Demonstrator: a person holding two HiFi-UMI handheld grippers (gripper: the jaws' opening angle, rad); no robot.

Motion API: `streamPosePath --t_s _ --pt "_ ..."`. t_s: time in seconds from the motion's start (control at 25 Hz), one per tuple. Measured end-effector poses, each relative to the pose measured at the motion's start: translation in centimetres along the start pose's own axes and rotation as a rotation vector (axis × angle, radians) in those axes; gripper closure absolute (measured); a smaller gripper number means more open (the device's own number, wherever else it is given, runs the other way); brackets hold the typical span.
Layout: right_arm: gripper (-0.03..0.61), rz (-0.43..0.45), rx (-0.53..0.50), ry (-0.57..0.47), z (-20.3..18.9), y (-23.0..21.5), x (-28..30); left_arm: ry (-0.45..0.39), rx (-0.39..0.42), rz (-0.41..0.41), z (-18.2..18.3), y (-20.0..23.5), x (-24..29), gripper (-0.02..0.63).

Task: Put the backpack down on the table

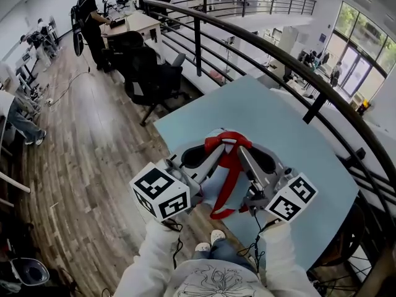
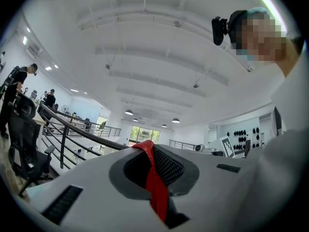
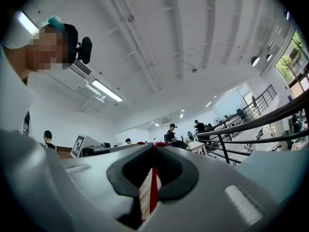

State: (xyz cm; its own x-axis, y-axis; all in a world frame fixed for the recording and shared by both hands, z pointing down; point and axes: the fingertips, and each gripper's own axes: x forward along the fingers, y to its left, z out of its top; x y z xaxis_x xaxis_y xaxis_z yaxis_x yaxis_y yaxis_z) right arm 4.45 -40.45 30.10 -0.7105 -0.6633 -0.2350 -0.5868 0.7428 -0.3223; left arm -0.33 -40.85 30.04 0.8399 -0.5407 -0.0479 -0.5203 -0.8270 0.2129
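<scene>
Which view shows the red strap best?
Head view: the red strap shows from the left tool and right tool down to its hanging loop. Each gripper view shows only a short piece pinched between shut jaws.

No readable text, labels or numbers anywhere.

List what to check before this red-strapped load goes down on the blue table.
1. Left tongs shut on red strap: ok.
2. Right tongs shut on the same strap: ok.
3. Blue table surface ahead free of things: ok.
4. Backpack body over the table: cannot tell, hidden beneath the tongs.
5. Railing apart from both tongs: ok.
</scene>
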Motion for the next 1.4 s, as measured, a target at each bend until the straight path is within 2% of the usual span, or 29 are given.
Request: streamPosePath --t_s 0.44,0.72,1.0,1.2,1.4 --pt "0.554 -0.056 0.035 0.02 0.4 -9.3 0.7 0.037 -0.045 0.005 -2.1 4.3 7.9 0.598" --pt "0.554 -0.089 0.044 0.035 0.3 -13.7 1.0 0.06 -0.06 0.006 -3.4 6.2 11.7 0.598" --pt "0.554 -0.126 0.043 0.048 -0.8 -16.8 1.2 0.081 -0.071 0.009 -5.2 7.7 13.8 0.598" --pt "0.554 -0.143 0.039 0.077 -1.9 -17.8 1.4 0.094 -0.102 0.013 -6.4 8.6 14.0 0.598" --pt "0.554 -0.137 0.067 0.063 -2.6 -18.3 1.4 0.09 -0.122 0.008 -7.2 9.1 13.8 0.598"
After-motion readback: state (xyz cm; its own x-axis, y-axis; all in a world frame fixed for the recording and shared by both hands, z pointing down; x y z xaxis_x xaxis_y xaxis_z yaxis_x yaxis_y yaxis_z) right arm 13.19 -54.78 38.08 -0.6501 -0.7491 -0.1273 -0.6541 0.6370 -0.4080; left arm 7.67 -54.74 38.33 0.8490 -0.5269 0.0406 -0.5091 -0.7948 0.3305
